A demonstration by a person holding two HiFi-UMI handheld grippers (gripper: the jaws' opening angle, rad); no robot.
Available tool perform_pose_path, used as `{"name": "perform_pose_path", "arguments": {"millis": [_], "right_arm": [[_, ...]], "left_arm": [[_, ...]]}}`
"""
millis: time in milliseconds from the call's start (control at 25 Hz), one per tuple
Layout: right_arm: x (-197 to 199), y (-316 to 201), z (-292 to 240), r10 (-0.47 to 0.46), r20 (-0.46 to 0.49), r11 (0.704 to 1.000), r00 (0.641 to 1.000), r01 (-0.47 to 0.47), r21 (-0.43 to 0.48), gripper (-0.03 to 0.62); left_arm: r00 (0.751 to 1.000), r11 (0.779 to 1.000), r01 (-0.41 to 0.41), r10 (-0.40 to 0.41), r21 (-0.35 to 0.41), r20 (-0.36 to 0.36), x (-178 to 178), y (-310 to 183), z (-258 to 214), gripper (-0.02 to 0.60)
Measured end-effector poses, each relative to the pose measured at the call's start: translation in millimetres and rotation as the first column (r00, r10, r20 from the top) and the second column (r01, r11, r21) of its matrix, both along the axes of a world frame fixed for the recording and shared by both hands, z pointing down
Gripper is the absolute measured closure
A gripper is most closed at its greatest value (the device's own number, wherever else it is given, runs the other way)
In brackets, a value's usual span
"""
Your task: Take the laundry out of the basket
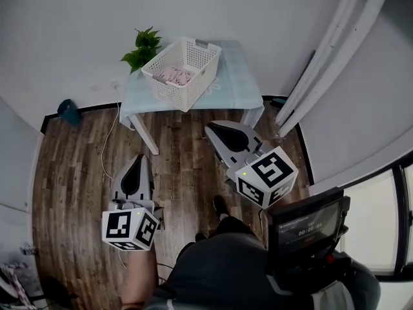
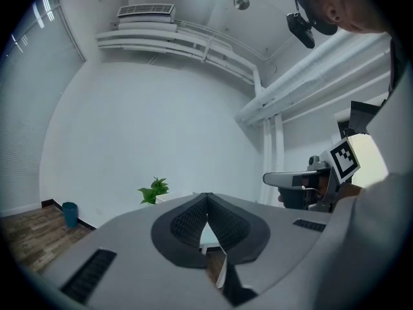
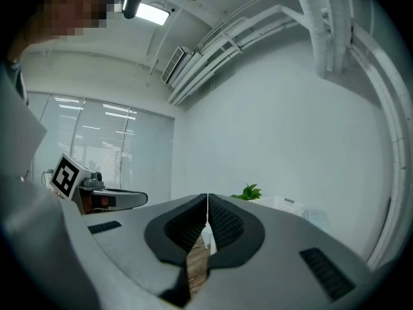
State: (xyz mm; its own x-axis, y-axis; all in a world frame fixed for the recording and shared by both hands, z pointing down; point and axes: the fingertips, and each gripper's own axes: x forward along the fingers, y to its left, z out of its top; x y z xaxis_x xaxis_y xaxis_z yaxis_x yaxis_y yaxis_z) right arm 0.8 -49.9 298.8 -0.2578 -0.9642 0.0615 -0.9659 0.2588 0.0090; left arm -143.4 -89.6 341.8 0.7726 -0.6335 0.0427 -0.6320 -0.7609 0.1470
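A white slatted laundry basket (image 1: 182,72) stands on a small table (image 1: 236,81) against the far wall, with pink laundry (image 1: 173,76) lying inside it. Both grippers are held level over the wood floor, well short of the table. My left gripper (image 1: 136,162) is at the lower left, its jaws shut with nothing between them; its closed tips (image 2: 206,196) meet in the left gripper view. My right gripper (image 1: 219,127) is nearer the table's front edge, jaws shut and empty, tips (image 3: 207,197) touching. The basket's rim (image 3: 286,203) shows just over the right gripper's body.
A potted green plant (image 1: 142,48) stands behind the table's left corner. A teal bin (image 1: 67,112) sits on the floor at the left wall. White pipes (image 1: 322,63) run down the right side. The table's white leg (image 1: 148,134) reaches the wood floor.
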Motion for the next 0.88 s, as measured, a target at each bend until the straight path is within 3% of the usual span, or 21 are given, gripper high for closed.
{"name": "perform_pose_path", "arguments": {"millis": [400,880], "right_arm": [[50,-77,-1,-0.044,0.035,0.999,0.998,0.043,0.031,0.577],[149,-157,-6,-0.101,0.075,0.994,0.992,0.098,0.045,0.577]], "left_arm": [[0.999,0.999,0.033,-0.034,0.034,0.024,52,-71,-8,0.58],[0.994,0.997,0.073,-0.074,0.023,0.075,150,-150,-13,0.58]]}}
